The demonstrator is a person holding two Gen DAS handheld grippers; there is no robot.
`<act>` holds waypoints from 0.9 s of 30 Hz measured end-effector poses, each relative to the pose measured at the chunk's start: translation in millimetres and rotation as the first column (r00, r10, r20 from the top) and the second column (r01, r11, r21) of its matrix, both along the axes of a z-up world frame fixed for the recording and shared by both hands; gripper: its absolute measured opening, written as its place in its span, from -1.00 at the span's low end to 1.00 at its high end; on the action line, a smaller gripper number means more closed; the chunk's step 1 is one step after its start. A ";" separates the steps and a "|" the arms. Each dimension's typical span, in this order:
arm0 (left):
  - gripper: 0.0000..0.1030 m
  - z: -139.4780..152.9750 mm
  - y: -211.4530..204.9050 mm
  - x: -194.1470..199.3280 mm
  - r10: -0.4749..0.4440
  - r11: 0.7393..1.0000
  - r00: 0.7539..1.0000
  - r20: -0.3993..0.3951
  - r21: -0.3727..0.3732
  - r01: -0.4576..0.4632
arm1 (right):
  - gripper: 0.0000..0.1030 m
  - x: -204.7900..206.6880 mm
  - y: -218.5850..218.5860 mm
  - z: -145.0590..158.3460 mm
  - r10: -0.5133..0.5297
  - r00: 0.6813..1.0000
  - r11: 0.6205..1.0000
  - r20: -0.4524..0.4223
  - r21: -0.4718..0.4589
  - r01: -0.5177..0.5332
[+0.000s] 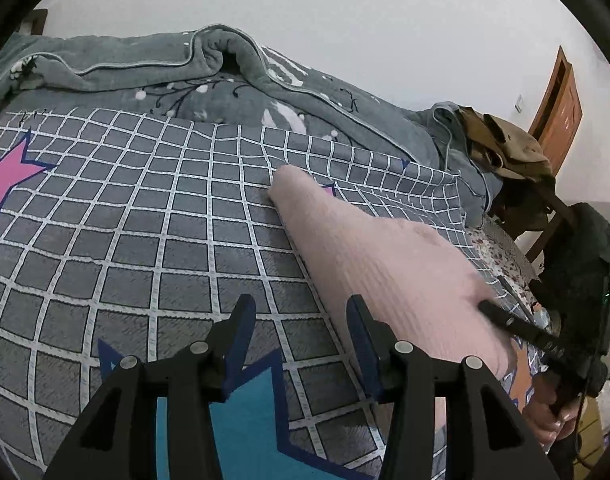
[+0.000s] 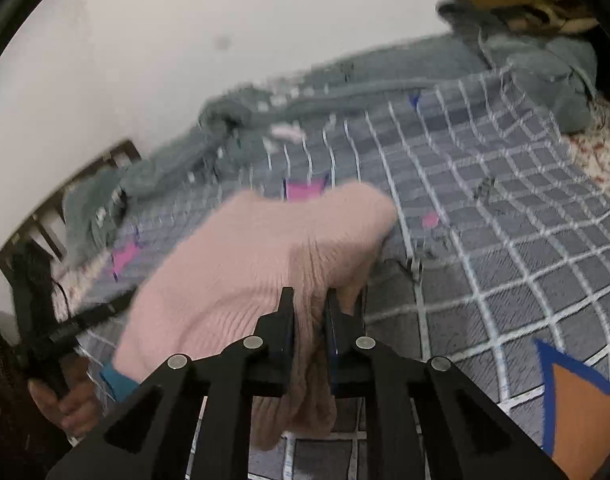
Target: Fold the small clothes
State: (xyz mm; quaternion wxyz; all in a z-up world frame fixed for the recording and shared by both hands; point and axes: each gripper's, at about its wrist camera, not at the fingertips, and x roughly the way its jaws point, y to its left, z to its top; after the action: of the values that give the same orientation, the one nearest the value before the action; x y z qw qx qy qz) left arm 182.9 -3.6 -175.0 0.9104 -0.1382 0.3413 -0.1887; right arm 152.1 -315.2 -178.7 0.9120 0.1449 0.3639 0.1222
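Mid-fold: right gripper (image 2: 309, 300) is pinching a bunched edge of the pink knit garment (image 2: 257, 256), lifted off the checked bedspread (image 2: 485, 240), while the left gripper (image 1: 301, 312) hangs spread and empty beside it. Next, probably carry that edge across and lay it flat. Only the left wrist view shows the garment's far end resting on the bed; only the right shows the pinch.
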 end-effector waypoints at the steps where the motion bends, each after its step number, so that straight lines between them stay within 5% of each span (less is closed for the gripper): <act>1: -0.13 -0.1 -1.2 1.2 0.006 1.000 1.000 -0.003 0.010 -0.006 | -0.62 2.1 2.0 -3.8 -0.001 1.000 1.000 -0.014 -0.007 0.001; 7: -0.13 -1.9 -3.4 13.9 0.022 1.000 0.999 -0.026 0.020 -0.021 | -0.24 4.4 5.1 13.5 -0.021 0.999 0.998 0.049 -0.051 0.024; 17: -0.11 -4.9 -8.9 31.3 0.026 0.998 0.999 -0.041 0.067 -0.024 | -0.13 47.3 9.4 14.1 -0.036 0.999 0.992 0.004 -0.117 0.036; 20: 0.10 -5.8 -6.3 36.0 0.046 0.997 0.998 -0.049 0.066 -0.043 | -0.10 65.4 9.0 11.4 -0.038 0.999 0.990 -0.027 -0.135 0.034; 27: 0.14 -10.9 -3.4 46.9 0.074 0.996 0.995 -0.074 0.064 -0.069 | -0.12 83.5 0.4 -15.9 -0.053 0.996 0.997 -0.076 -0.061 0.048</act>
State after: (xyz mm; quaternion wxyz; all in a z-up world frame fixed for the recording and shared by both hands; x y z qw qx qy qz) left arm 229.8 -7.0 -185.9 0.9066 -0.1296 0.3763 -0.1400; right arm 235.5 -314.8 -194.6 0.9039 0.1319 0.3985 0.0827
